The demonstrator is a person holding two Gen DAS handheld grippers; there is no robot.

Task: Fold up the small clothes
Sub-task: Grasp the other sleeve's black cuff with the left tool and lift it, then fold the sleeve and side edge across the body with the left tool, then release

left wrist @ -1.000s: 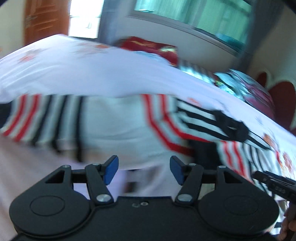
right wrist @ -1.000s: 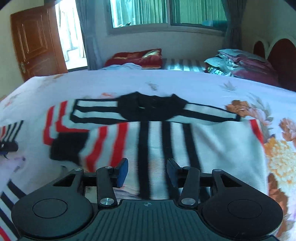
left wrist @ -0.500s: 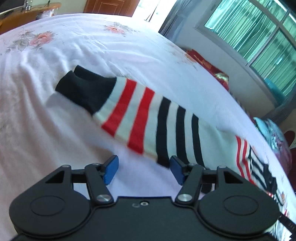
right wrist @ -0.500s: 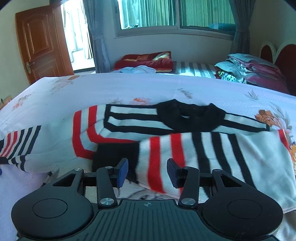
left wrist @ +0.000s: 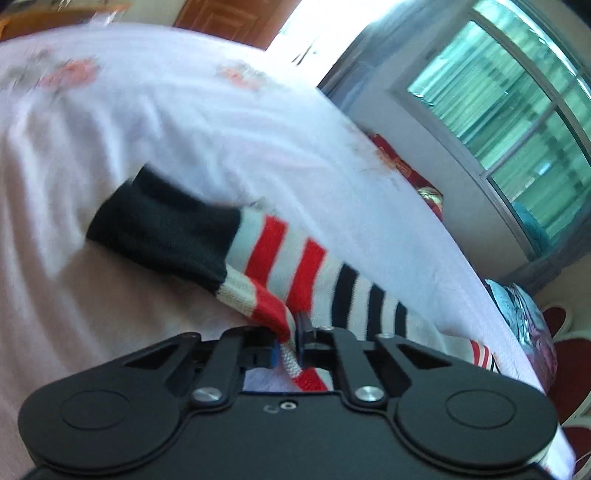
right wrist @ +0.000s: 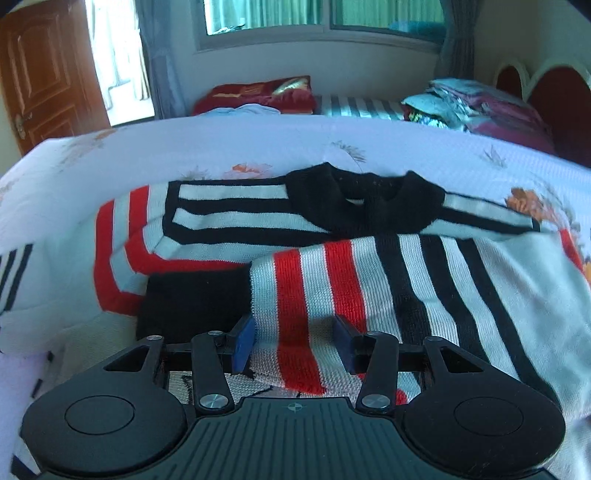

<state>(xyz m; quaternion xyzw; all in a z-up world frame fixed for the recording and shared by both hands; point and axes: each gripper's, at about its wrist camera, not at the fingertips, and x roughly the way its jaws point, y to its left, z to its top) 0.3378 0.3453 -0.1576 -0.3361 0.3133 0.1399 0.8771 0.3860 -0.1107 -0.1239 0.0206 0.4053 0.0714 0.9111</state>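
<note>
1. My left gripper has its jaws pressed together on a fold of the striped sweater's left sleeve — the white-and-red knit is bunched up between the blue pads.
2. From that pinch the left sleeve runs away across the bed, red bands first, ending in a black cuff that lies flat on the sheet.
3. My right gripper has its jaws spread, the blue pads apart with the other sleeve lying between them; they are not pressing on it.
4. That sleeve is folded across the sweater's body, its black cuff just left of my left-hand pad.
5. The sweater itself lies spread on the bedsheet — a pale one with flower prints — black collar toward the far side.
6. Beyond the bed sit a red cushion and a pile of folded fabrics under the window.
</note>
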